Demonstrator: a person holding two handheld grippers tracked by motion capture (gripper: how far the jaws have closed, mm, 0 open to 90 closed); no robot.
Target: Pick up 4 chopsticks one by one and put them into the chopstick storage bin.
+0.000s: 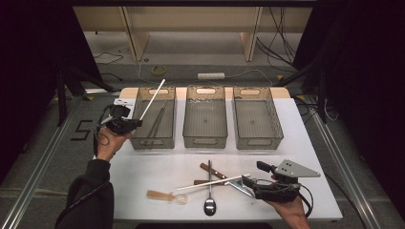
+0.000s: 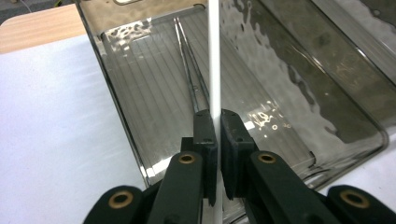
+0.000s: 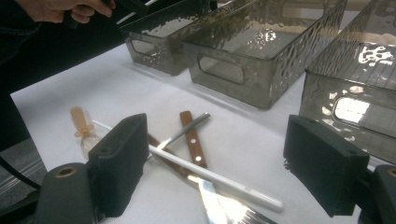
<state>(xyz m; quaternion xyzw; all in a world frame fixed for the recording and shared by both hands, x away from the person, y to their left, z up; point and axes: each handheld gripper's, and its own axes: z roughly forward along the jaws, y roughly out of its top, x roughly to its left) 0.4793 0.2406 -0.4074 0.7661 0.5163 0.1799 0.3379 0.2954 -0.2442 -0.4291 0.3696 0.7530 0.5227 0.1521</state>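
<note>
The left gripper (image 2: 215,135), jaws clamped on a white chopstick (image 2: 214,56), held it over the left bin (image 1: 154,141); release looked next. The right gripper (image 3: 233,172) waited wide open, empty, above table cutlery.

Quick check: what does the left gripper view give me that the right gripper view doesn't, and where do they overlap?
Left gripper view: the left tool shut on a white chopstick over the smoky plastic bin, with dark metal chopsticks lying inside.

Right gripper view: the right tool open above a second white chopstick, two wooden-handled utensils, a metal spoon handle and a clear plastic spoon.

Both: that bin and the white table.
</note>
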